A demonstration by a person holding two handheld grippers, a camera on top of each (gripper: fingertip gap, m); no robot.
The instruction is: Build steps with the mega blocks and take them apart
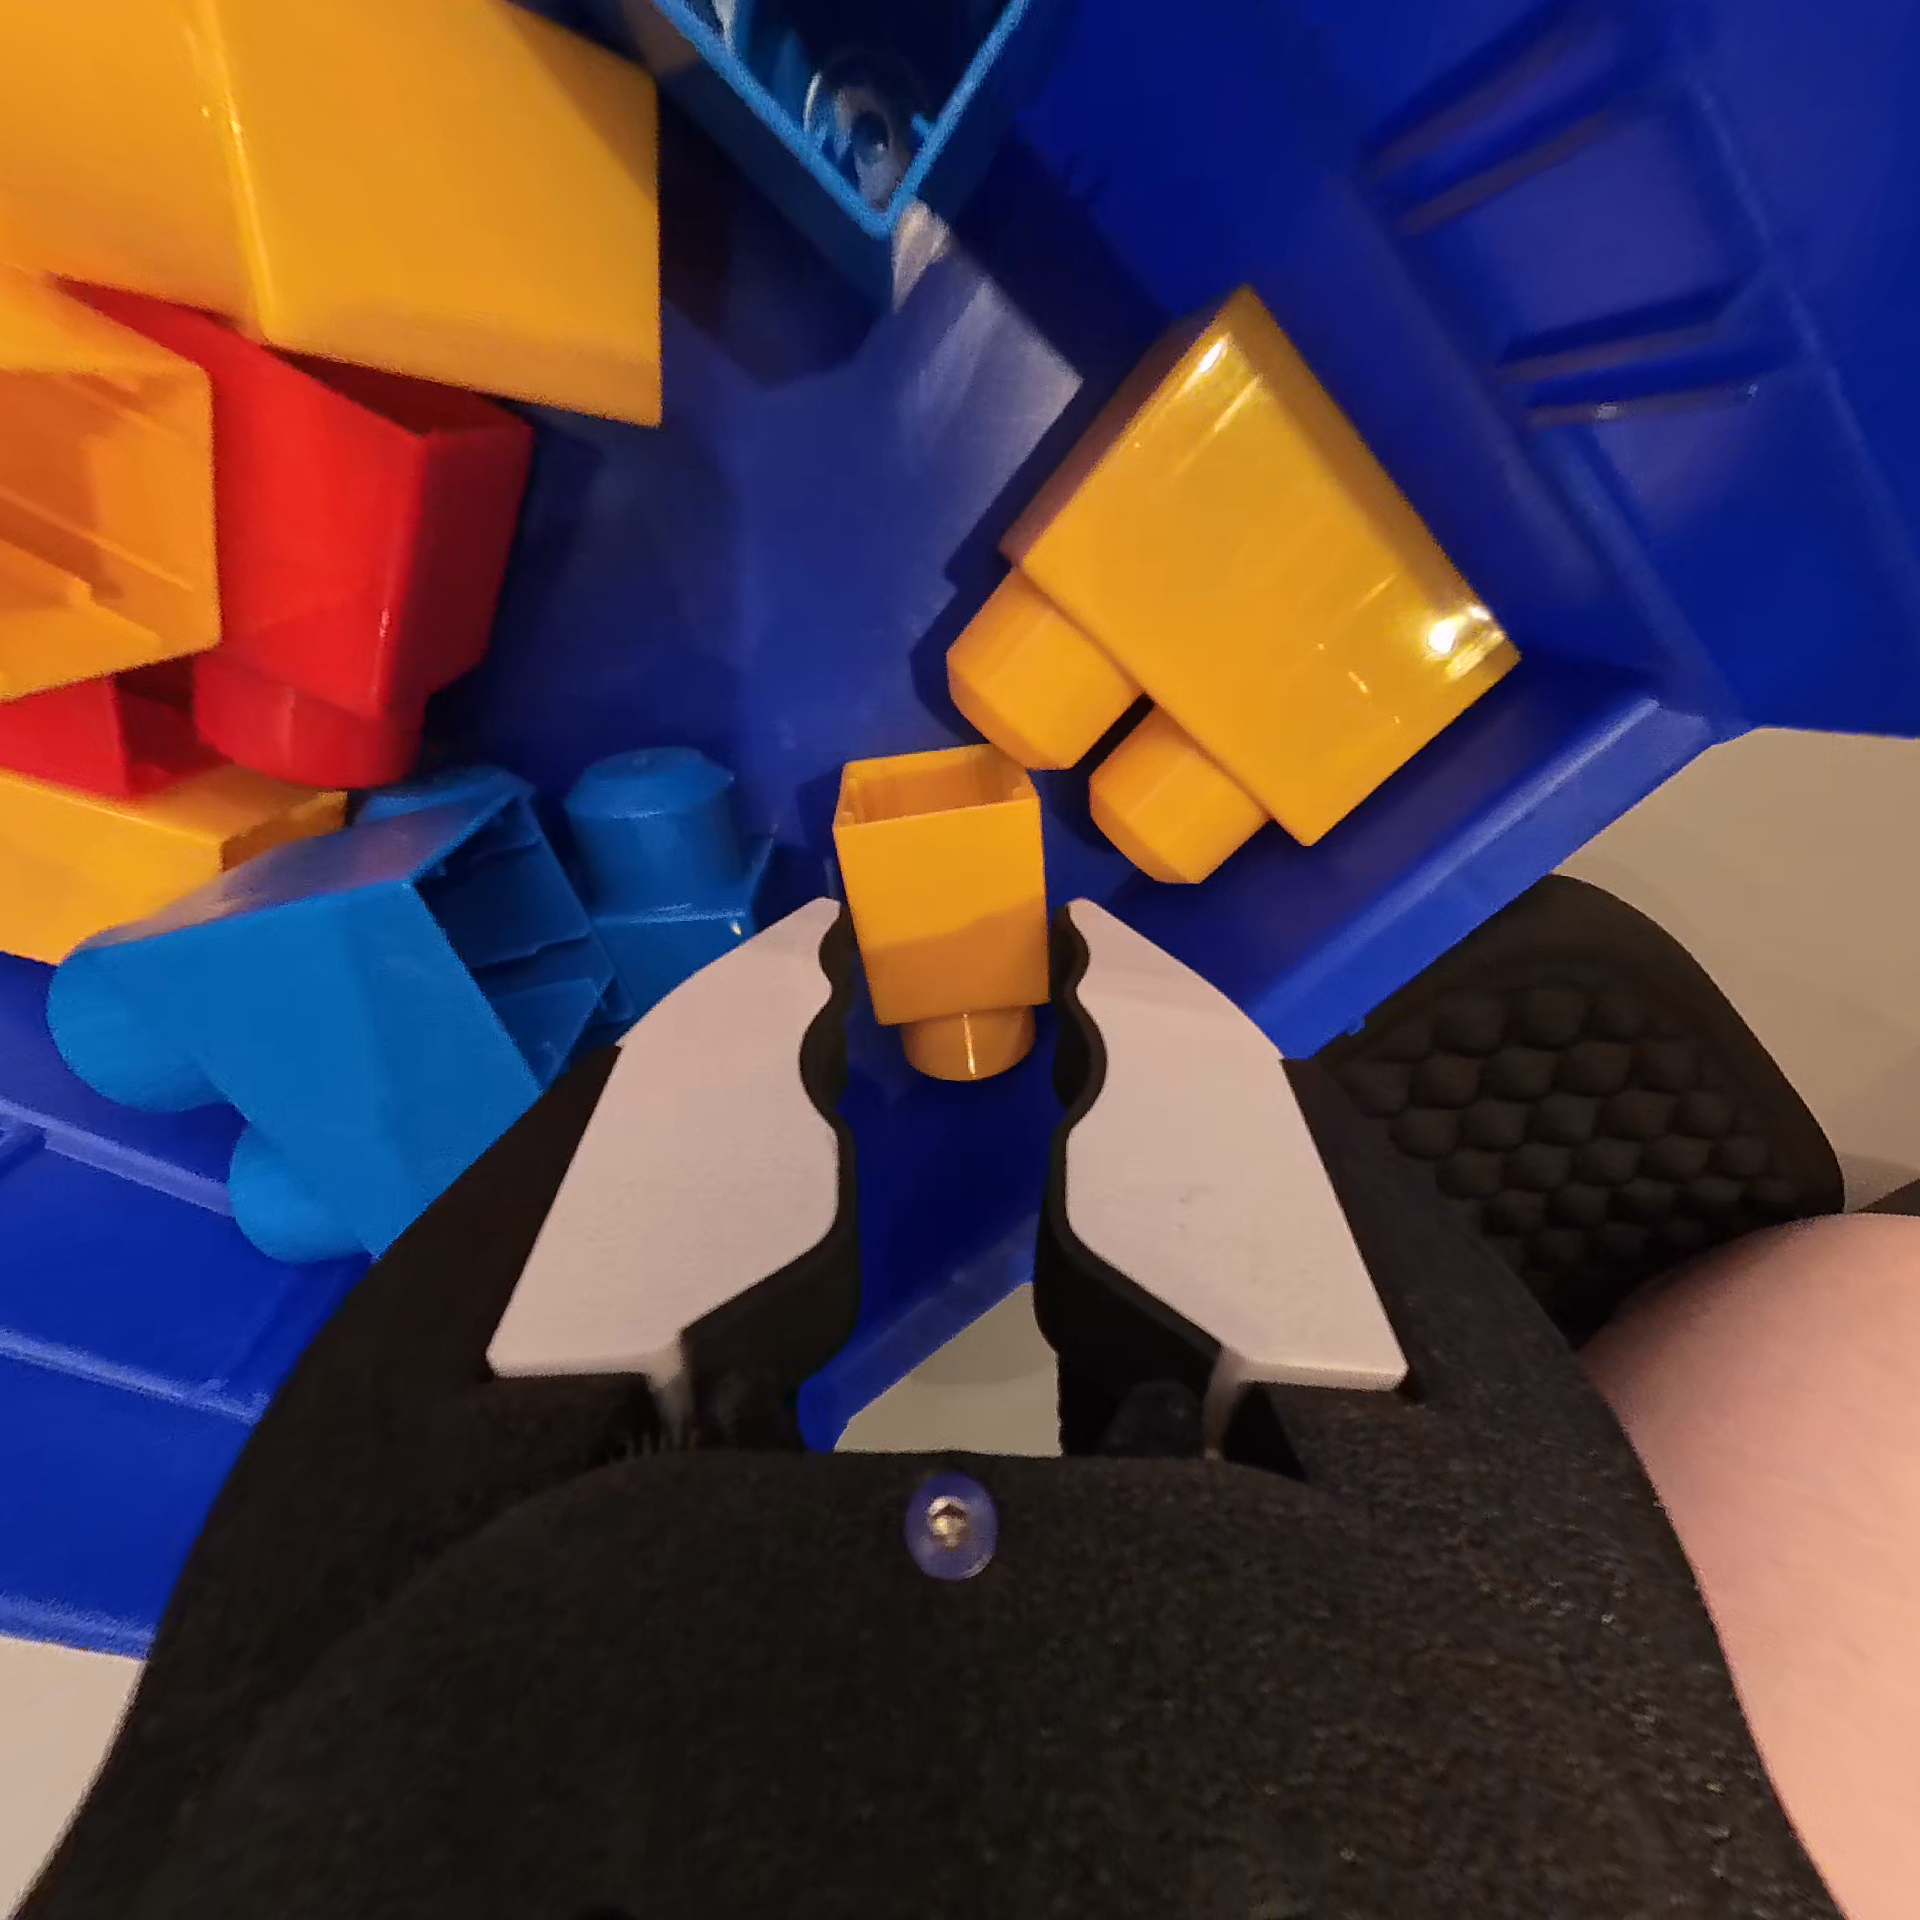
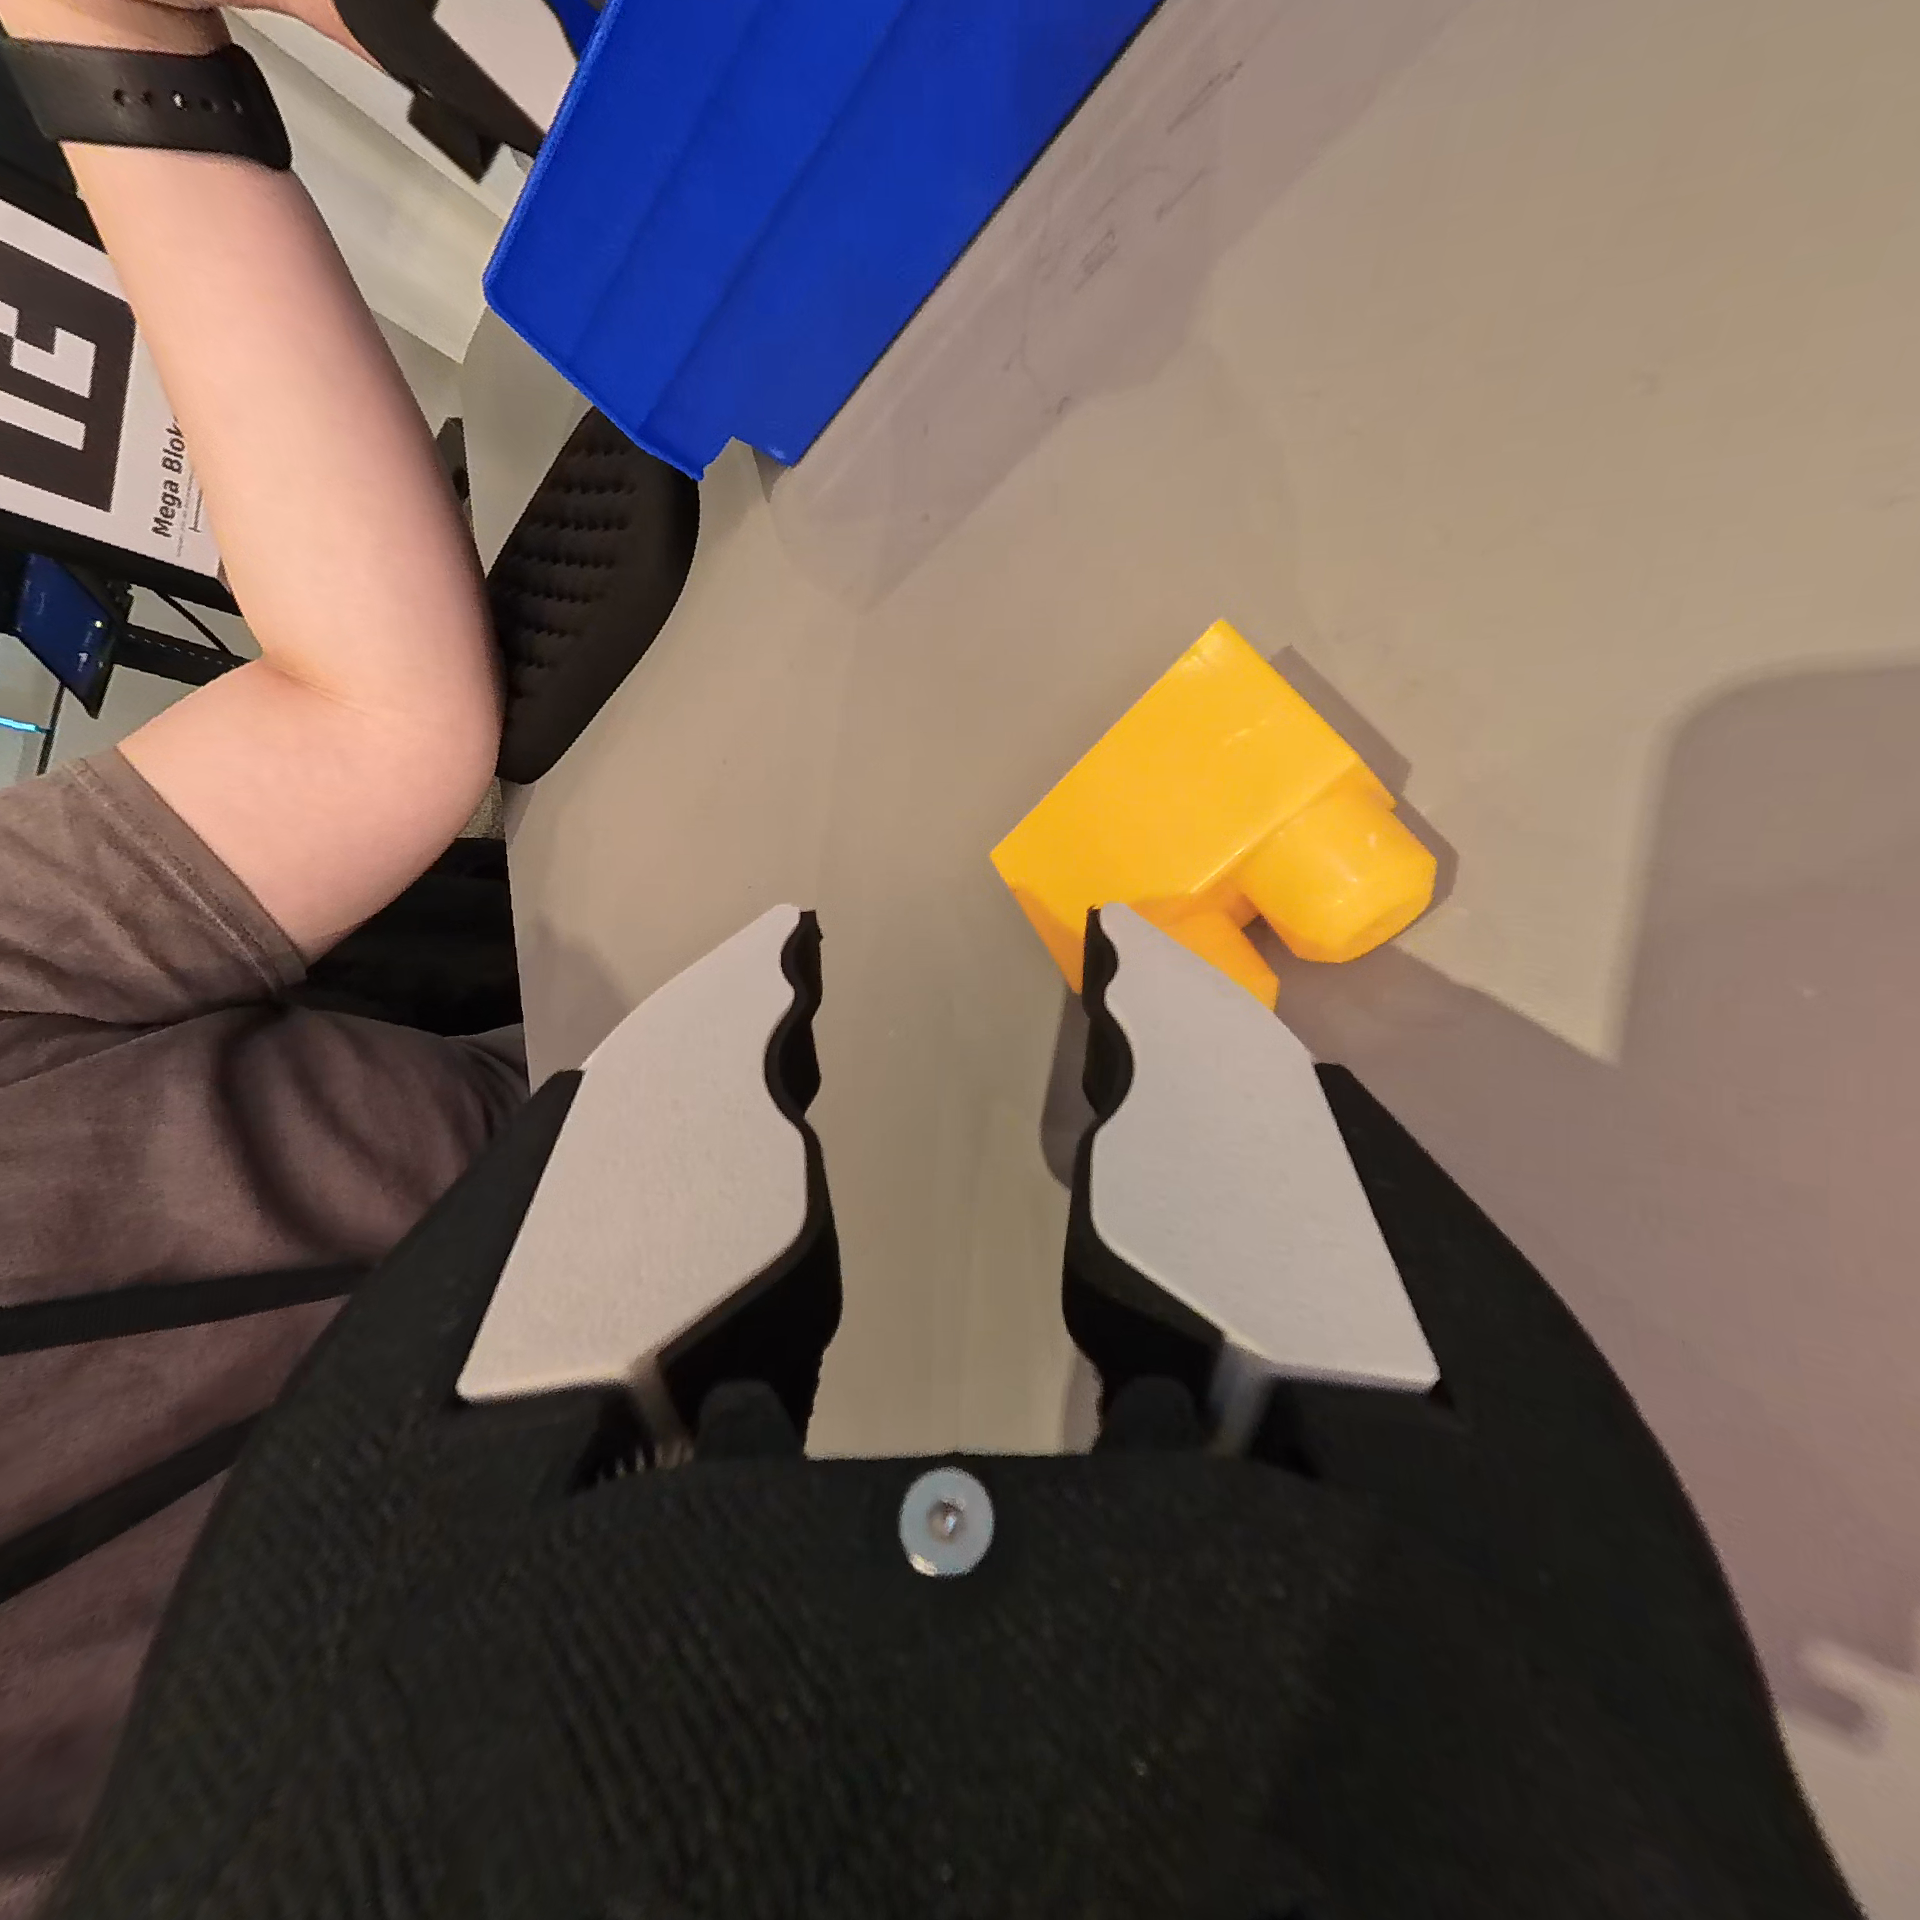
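A: Nearest the lens, the left gripper [image 1: 951, 935] reaches over the near rim of the blue bin [image 1: 1455, 883]. What's between its tips?

B: A small yellow one-stud block [image 1: 940, 894]. The jaws sit apart on either side of it, at most just touching its flanks; I judge it framed for a pick, not yet clamped. Its long axis runs along the fingers, stud toward the camera, hollow base facing away.

A: And across the bin, from the left?

B: Orange [image 1: 312, 177] and red blocks [image 1: 353, 582] heaped at the left wall, a light-blue block [image 1: 312, 1039] on its side, then a two-stud yellow block [image 1: 1247, 603] against the right wall, studs toward the gripper.

A: The right gripper [image 2: 951, 940]?

B: Jaws apart, empty, over the grey table [image 2: 1455, 416]. A two-stud yellow block [image 2: 1195, 800] lies on its side just beside the right fingertip, studs pointing right, probably the first step awaiting its partner.
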